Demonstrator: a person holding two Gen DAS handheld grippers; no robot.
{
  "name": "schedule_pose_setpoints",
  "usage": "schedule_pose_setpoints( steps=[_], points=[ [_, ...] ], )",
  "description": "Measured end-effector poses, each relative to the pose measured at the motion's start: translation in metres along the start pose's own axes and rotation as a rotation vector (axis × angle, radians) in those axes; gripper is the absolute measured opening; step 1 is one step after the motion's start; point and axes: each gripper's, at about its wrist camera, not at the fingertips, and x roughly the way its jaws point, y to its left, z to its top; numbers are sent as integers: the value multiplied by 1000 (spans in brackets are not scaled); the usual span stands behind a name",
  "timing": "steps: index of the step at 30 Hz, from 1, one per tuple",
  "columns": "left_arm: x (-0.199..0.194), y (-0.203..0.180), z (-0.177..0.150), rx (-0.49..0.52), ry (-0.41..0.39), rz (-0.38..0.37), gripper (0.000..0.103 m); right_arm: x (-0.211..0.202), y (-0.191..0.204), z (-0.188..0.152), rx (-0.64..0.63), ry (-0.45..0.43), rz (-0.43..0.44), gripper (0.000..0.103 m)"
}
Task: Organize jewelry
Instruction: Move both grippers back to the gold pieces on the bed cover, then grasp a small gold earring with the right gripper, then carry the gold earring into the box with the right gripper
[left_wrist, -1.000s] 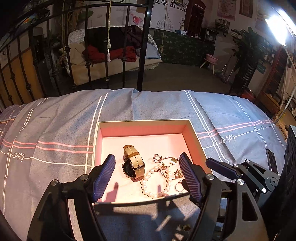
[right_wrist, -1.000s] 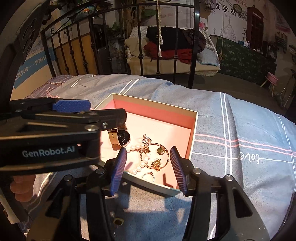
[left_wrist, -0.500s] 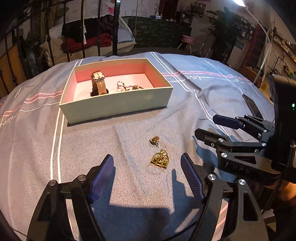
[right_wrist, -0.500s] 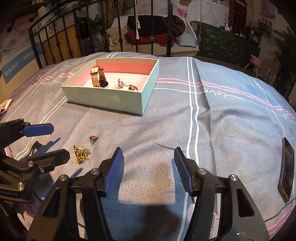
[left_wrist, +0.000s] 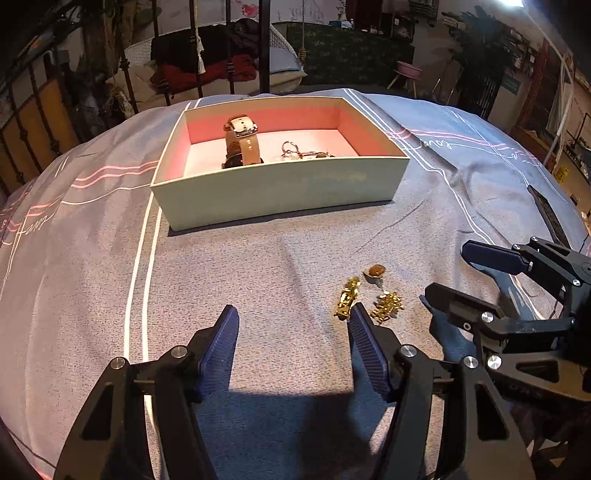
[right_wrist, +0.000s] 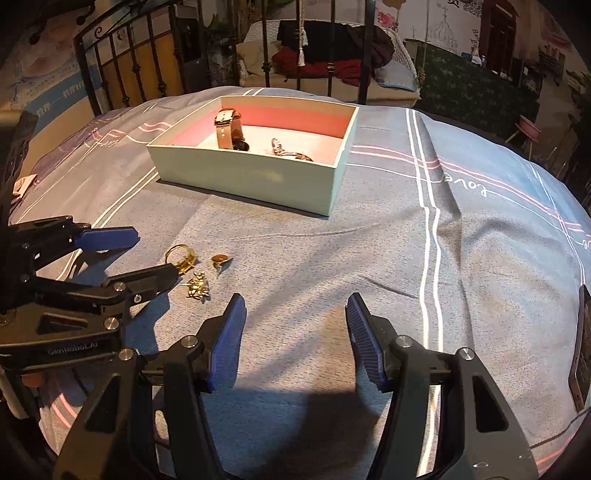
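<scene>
An open box (left_wrist: 280, 192) with a pale green outside and pink inside stands on the grey bedspread; it also shows in the right wrist view (right_wrist: 258, 173). Inside lie a tan-strapped watch (left_wrist: 240, 142) and some small jewelry (left_wrist: 299, 152). Three gold pieces lie loose on the spread: a ring piece (left_wrist: 347, 297), a gold cluster (left_wrist: 388, 304) and a small amber stud (left_wrist: 375, 272). In the right wrist view these are the ring (right_wrist: 181, 256), cluster (right_wrist: 197, 288) and stud (right_wrist: 221, 259). My left gripper (left_wrist: 291, 328) is open, its right finger beside the ring piece. My right gripper (right_wrist: 295, 321) is open and empty over bare cloth.
A dark phone (right_wrist: 583, 347) lies at the spread's right edge. A black iron bed rail (right_wrist: 332, 48) stands behind the box. The bedspread (right_wrist: 424, 240) slopes down at left and right. A room with a daybed and clothes lies beyond.
Both grippers have pulled back from over the box to the near part of the bed. My left gripper has since moved closer to the loose gold pieces; the ring piece now shows.
</scene>
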Motion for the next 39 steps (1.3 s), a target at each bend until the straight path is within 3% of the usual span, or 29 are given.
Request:
schedule_pose_setpoints(
  steps=[8, 11, 13, 15, 18, 20, 29, 39],
  points=[
    [-1, 16, 3, -37, -3, 9, 59, 17, 17, 18, -67, 31, 24, 58],
    [-4, 23, 2, -51, -3, 18, 59, 23, 21, 23, -92, 38, 69, 58],
    [-5, 28, 2, -66, -4, 17, 60, 26, 24, 26, -105, 43, 105, 50],
    [-5, 30, 1, -68, -3, 20, 60, 27, 26, 29, -117, 44, 122, 32],
    [-4, 28, 0, -59, -3, 21, 60, 26, 30, 28, -134, 40, 122, 14],
    [-3, 25, 0, -46, -3, 22, 60, 24, 30, 26, -131, 35, 126, 14],
    [-1, 18, 10, -11, -1, 6, 19, 6, 18, 33, -50, -42, 110, 14],
    [-26, 16, 76, 7, -118, 27, 18, -16, 6, 92, -11, -188, 78, 14]
  ],
)
